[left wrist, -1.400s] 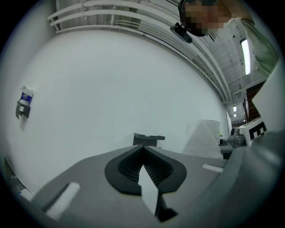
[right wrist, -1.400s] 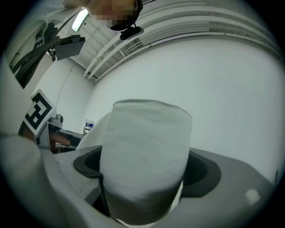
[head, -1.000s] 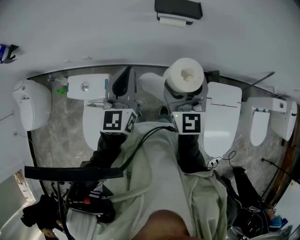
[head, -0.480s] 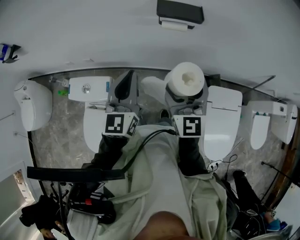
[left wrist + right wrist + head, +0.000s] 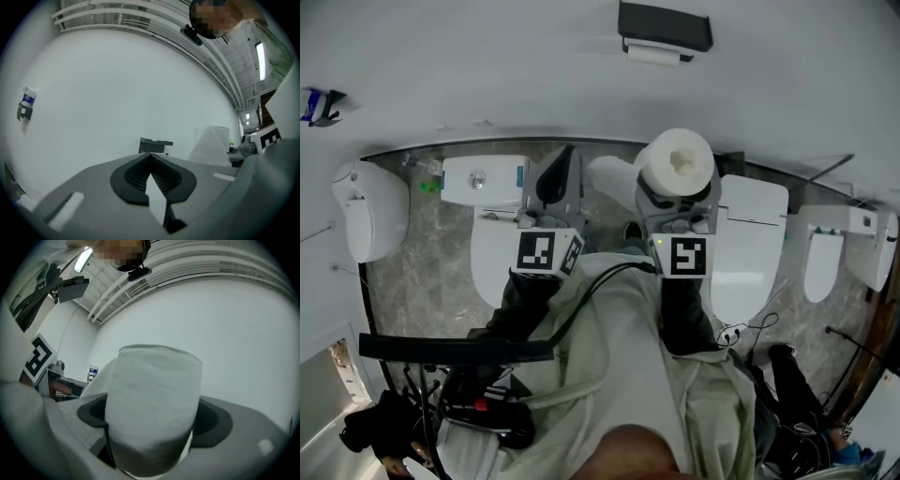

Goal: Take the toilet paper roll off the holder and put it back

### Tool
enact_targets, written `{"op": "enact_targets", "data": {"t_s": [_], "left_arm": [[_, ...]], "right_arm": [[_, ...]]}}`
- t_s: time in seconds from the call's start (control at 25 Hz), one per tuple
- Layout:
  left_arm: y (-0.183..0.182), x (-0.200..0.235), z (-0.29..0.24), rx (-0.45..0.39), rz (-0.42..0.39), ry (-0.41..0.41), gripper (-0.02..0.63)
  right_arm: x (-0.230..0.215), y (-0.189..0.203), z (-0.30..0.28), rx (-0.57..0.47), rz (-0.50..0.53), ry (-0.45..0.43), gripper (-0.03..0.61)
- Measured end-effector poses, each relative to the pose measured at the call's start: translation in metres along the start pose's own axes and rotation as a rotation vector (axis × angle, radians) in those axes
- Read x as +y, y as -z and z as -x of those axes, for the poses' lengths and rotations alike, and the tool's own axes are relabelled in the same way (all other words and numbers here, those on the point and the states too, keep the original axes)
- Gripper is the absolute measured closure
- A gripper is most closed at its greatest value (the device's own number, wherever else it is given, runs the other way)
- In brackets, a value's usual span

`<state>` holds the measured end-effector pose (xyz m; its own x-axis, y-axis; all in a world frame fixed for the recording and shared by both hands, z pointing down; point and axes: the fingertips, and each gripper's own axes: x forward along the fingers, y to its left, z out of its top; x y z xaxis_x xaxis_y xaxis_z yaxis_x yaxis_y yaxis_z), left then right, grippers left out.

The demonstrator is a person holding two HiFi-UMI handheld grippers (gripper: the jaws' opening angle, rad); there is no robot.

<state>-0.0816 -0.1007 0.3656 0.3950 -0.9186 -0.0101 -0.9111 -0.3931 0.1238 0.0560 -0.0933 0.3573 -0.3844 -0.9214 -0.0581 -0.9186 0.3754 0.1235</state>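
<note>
1. The right tongs [image 5: 152,427] clamp the toilet paper roll [image 5: 677,161] across its sides, the same hold as a second ago
2. The left tongs [image 5: 151,161] are pressed together with nothing between them, unchanged
3. The roll is off the black holder [image 5: 664,26] on the wall [image 5: 487,75], held well below it, core end up toward the head view, the gap much as before

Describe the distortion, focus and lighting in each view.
Head view: fisheye bends the floor edge into an arc. Left gripper view: dark round vignette, ceiling lamp glaring at right. Right gripper view: the toilet paper roll fills the centre, soft, shaded at its base.
</note>
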Motion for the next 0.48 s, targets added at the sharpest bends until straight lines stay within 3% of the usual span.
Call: {"op": "enact_targets", "data": {"t_s": [0.48], "left_arm": [[0.008, -0.002, 0.001, 0.016, 0.004, 0.002, 0.607]], "right_arm": [[-0.028, -0.012, -0.015, -0.026, 0.072, 0.017, 0.072]]}}
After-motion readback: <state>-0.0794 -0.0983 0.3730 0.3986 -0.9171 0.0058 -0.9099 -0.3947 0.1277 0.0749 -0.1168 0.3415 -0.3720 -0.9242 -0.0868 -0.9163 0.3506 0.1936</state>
